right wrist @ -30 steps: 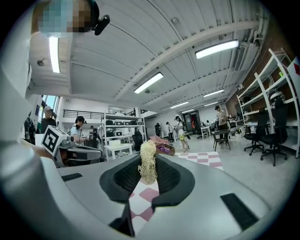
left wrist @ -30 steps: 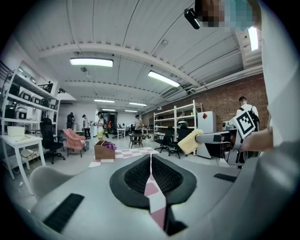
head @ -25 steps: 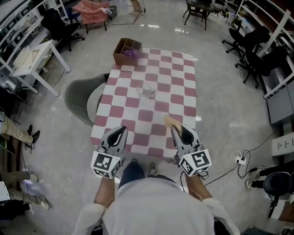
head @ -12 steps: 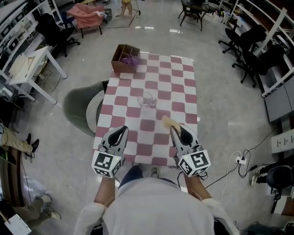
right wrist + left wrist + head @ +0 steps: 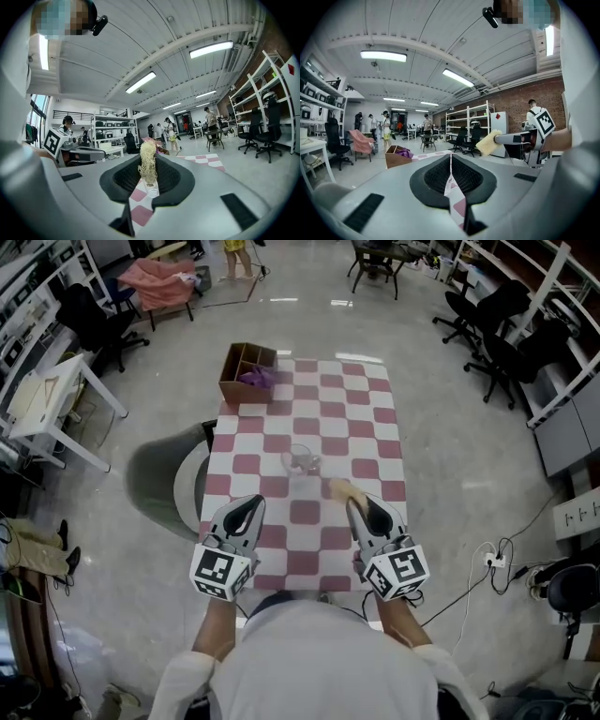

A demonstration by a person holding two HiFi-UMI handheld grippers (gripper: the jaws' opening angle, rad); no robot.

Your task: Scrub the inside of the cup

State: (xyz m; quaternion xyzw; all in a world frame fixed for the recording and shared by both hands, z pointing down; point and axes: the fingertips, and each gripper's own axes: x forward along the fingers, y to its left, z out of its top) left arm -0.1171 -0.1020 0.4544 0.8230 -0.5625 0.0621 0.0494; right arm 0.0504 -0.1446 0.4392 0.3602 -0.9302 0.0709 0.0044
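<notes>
A clear glass cup stands on the red and white checked table, near its middle. My right gripper hangs over the near part of the table, shut on a yellow sponge that sticks out past its tips towards the cup. In the right gripper view the sponge stands upright between the closed jaws. My left gripper is level with it to the left, shut with nothing in it. Both grippers are short of the cup.
A brown cardboard box with something purple in it sits at the table's far left corner. A grey round chair stands left of the table. Office chairs, shelves and several people are farther off in the room.
The table and cup have drawn nearer in the head view. Both grippers now reach farther over its near edge. Their jaws stay as they were.
</notes>
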